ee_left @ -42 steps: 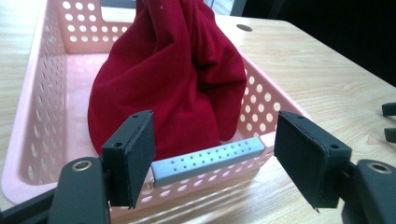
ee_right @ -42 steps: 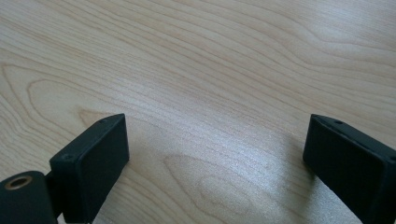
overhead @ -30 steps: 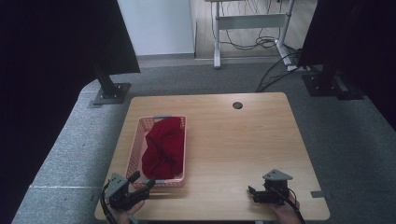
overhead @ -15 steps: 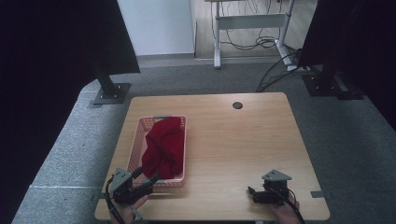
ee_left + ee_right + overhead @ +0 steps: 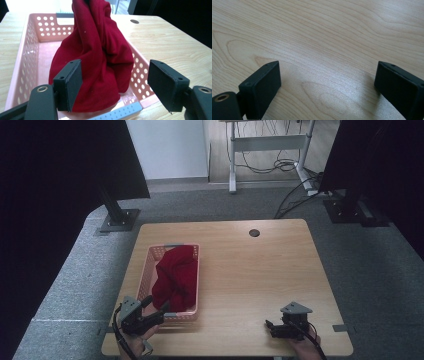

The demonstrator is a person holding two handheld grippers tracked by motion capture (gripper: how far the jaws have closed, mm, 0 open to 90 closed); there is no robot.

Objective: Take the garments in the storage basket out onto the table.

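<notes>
A crumpled dark red cloth [image 5: 173, 277] lies heaped in a pink perforated basket [image 5: 149, 266] on the left half of the wooden table [image 5: 250, 270]. My left gripper [image 5: 155, 307] is open at the basket's near end, its jaws spread just over the rim. In the left gripper view the red cloth [image 5: 97, 55] rises between and beyond the two jaws of the left gripper [image 5: 115, 85], inside the pink basket [image 5: 30, 52]. My right gripper [image 5: 270, 327] rests low at the table's near right, open. In the right gripper view the right gripper [image 5: 327, 85] has bare wood between its jaws.
A round dark grommet hole [image 5: 254, 233] sits near the table's far edge. Grey carpet [image 5: 70, 285] surrounds the table. Black stands with base plates [image 5: 119, 220] flank the far corners, and a desk frame with cables [image 5: 270, 150] is behind.
My left gripper has moved forward and to the right, from the near left corner up to the basket's near end. The right gripper has stayed put.
</notes>
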